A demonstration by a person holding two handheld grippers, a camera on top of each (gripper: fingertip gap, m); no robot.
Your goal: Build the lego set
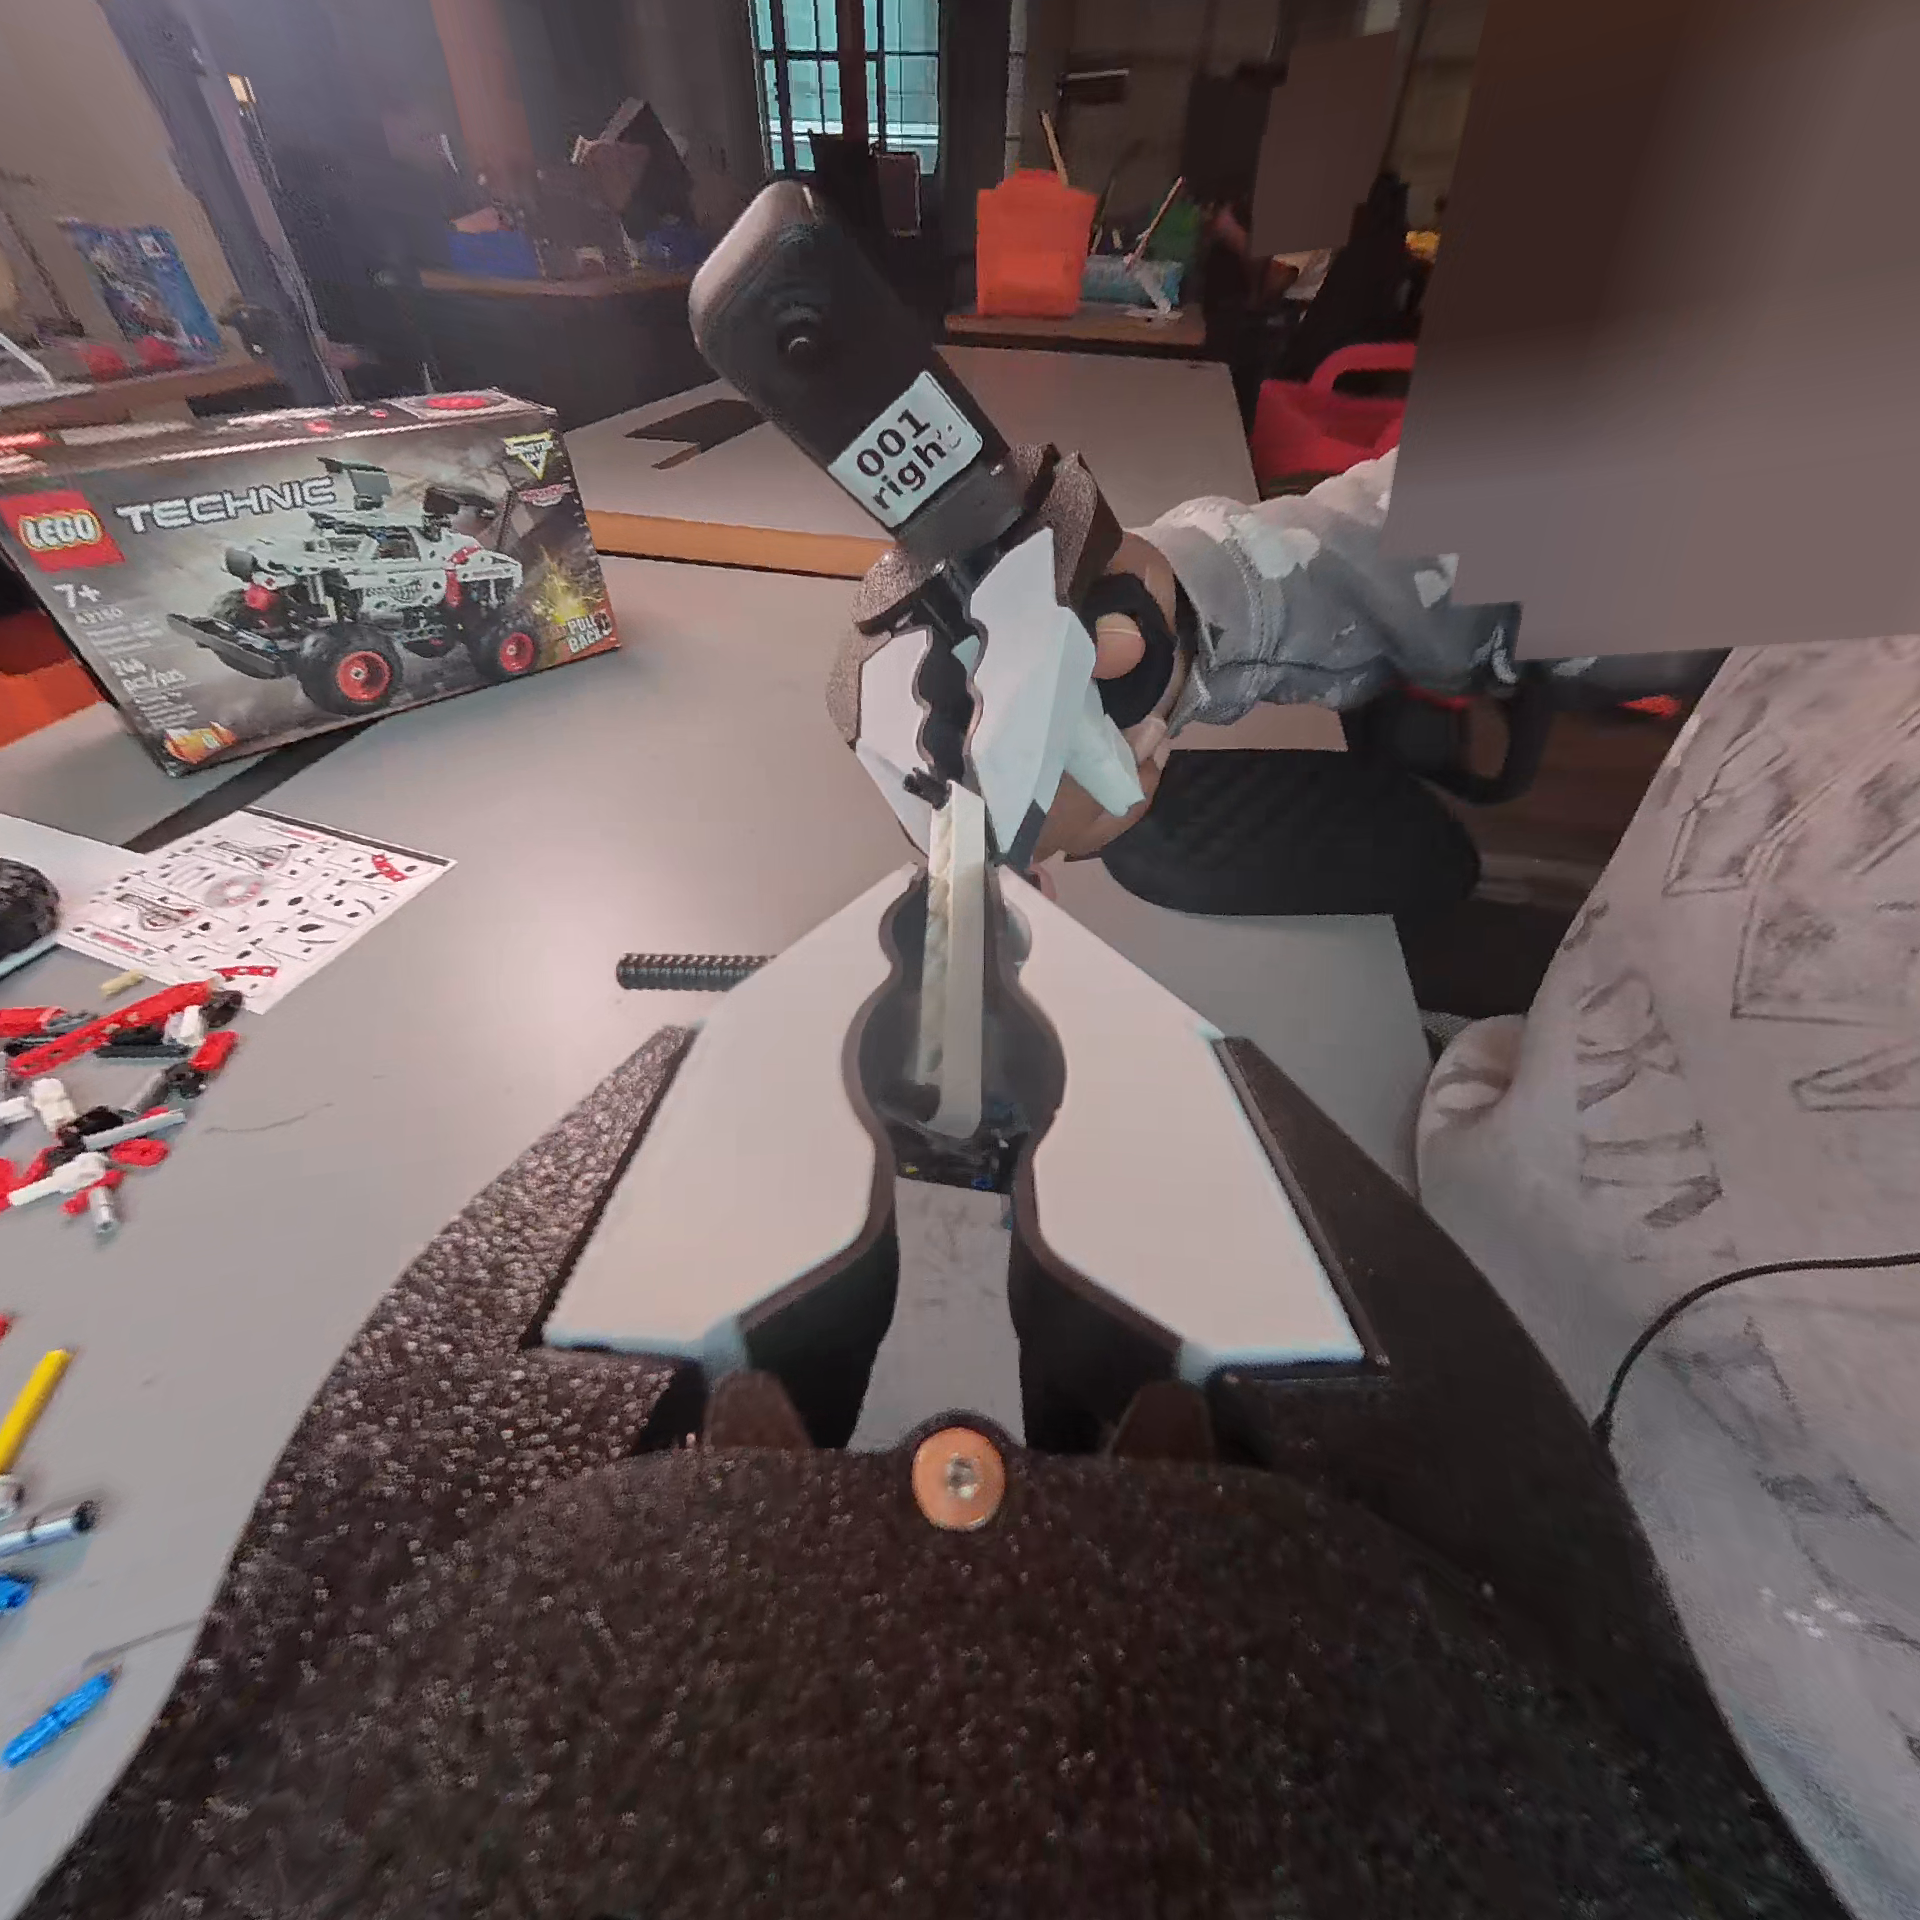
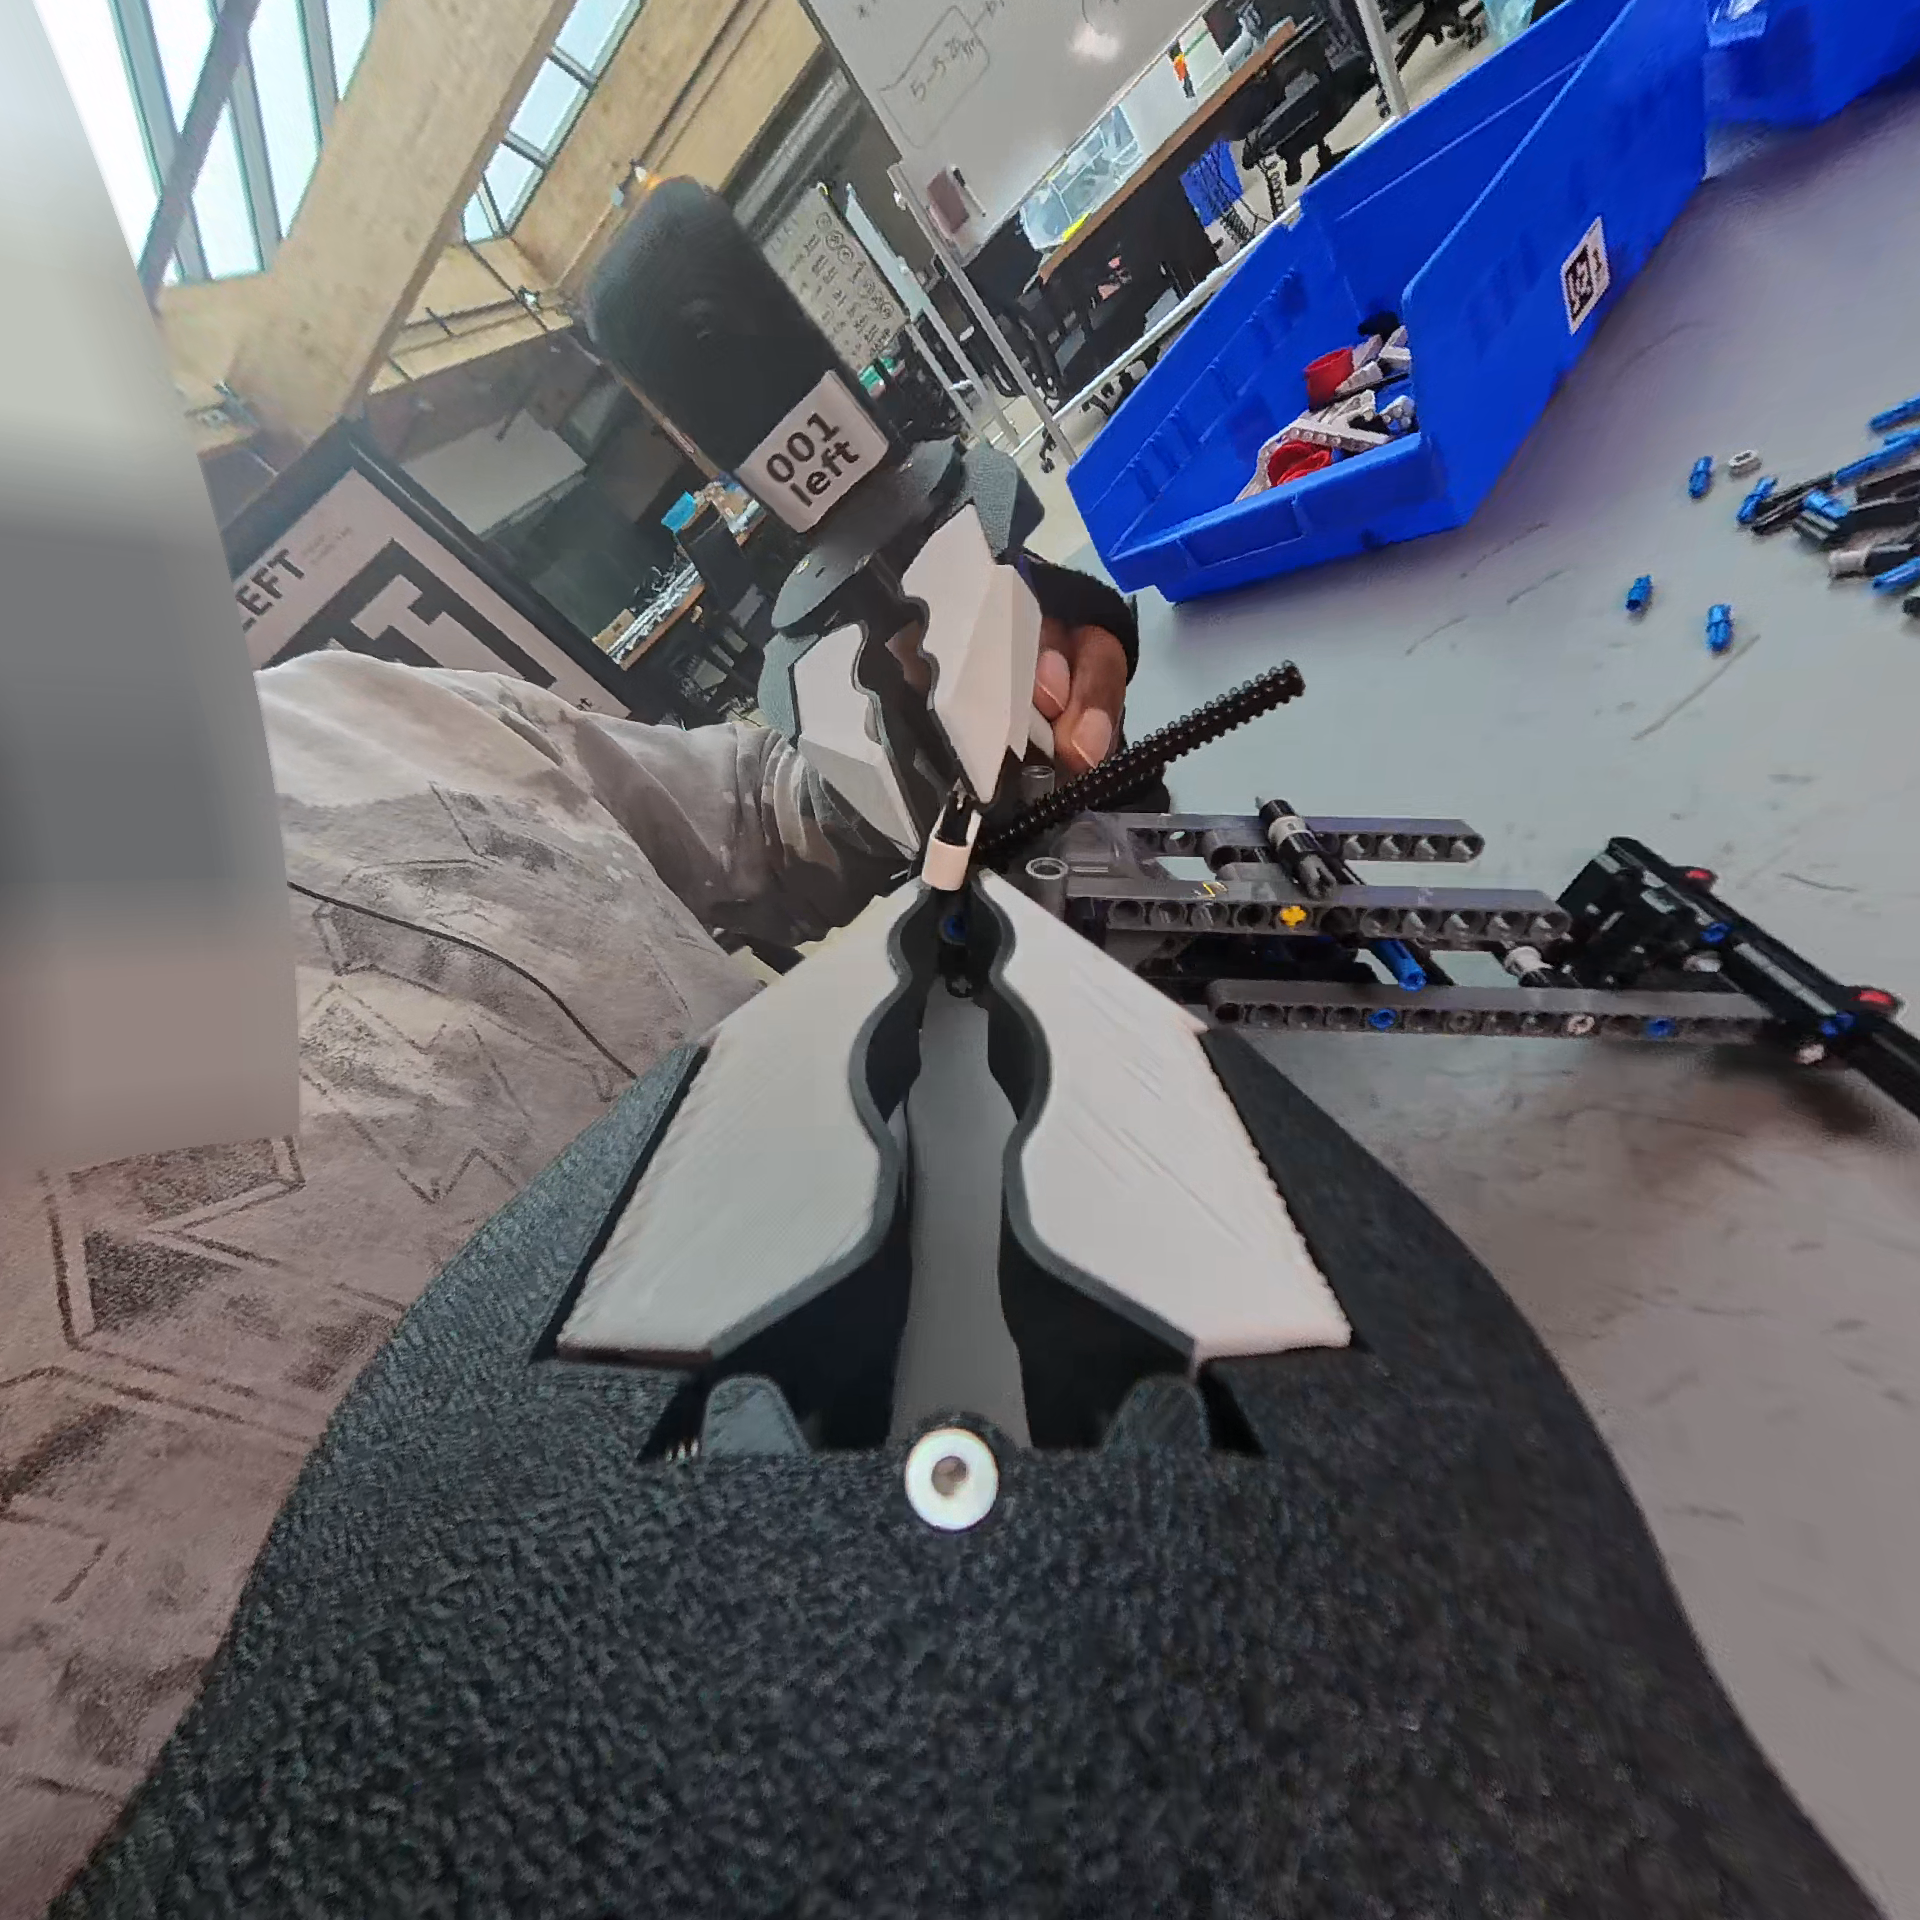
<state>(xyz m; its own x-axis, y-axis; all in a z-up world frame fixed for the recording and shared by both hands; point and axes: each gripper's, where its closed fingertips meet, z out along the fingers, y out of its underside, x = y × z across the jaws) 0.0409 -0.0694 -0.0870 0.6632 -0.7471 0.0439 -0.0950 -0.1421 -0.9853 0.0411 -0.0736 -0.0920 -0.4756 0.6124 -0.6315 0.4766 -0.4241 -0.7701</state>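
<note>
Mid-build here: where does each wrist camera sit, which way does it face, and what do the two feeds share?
Left wrist view: on the left gripper, facing the right gripper and printed cardboard set box; a patterned sleeve shows.
Right wrist view: on the right gripper, facing the left gripper, dark grey beam frame and blue plastic bin; fingers show.
Shared: both grippers, tips meeting on a small white piece; black ribbed rod.

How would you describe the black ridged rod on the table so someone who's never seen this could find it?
Start at the grey table and find the half-built grey beam frame lying on it. At the frame's near end, a long black rod slants away behind the tips of the two grippers. Unlike the flat beams with holes, it is thin, round and ribbed along its length like a spring.
</note>
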